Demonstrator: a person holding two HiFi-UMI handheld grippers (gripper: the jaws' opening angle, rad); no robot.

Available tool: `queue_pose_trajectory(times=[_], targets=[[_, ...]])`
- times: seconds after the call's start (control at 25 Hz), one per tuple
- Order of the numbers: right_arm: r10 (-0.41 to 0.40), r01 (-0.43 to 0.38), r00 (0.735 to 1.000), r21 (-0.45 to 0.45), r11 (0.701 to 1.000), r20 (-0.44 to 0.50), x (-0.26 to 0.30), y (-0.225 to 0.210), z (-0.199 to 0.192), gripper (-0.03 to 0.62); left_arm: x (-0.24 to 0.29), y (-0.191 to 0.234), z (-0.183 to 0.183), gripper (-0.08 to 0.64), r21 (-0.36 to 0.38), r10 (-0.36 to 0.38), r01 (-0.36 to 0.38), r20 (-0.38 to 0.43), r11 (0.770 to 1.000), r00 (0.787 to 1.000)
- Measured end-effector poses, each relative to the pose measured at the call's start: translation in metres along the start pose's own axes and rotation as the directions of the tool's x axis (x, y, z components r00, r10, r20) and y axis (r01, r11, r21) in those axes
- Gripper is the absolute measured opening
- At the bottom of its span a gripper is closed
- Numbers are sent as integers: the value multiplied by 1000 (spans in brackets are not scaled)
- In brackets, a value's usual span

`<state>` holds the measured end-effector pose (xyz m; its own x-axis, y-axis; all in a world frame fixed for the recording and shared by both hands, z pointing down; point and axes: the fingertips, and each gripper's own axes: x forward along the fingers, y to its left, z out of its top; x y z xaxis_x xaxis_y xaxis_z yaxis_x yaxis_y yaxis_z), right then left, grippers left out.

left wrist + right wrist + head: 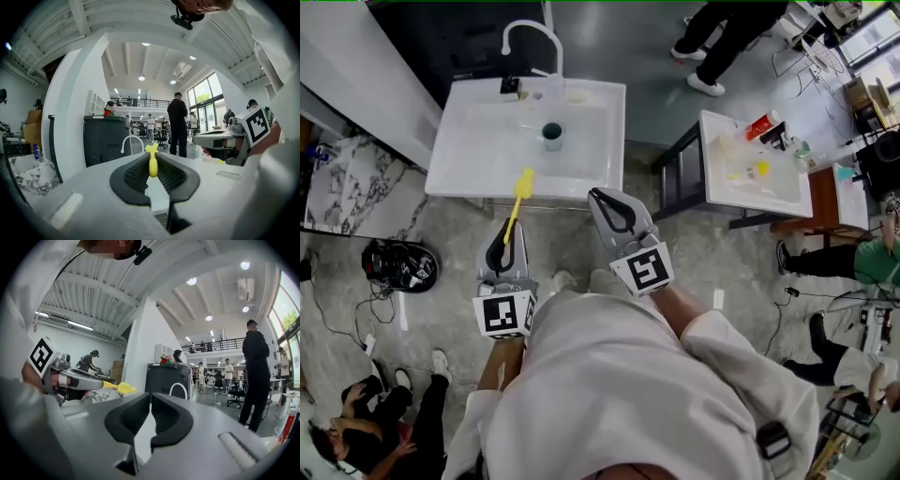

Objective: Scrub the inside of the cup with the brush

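Left gripper pinches the brush handle, head sticking out past the fingertips. Right gripper fingers are pressed together, nothing between. Cup sits in the sink, well ahead of both.

A white sink with a curved white tap sits at twelve o'clock. At two o'clock a second white tabletop carries a red bottle. A black device with trailing cables lies on the floor at nine o'clock. A person in black stands at one o'clock.
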<state>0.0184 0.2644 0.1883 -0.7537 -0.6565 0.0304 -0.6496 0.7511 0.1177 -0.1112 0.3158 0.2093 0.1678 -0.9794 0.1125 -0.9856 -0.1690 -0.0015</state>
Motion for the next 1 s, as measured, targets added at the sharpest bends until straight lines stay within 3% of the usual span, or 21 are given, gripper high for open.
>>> queue_pose_trajectory(times=[0.44,1.0], targets=[[15,-14,999,27,1000,-48,47,-33,-33,14,59,21,-14,34,0,-14,14,-56,1000,998],[111,-102,987,81,991,-115,154,-121,-92,14,195,40,-40,34,10,-8,9,-157,1000,988]])
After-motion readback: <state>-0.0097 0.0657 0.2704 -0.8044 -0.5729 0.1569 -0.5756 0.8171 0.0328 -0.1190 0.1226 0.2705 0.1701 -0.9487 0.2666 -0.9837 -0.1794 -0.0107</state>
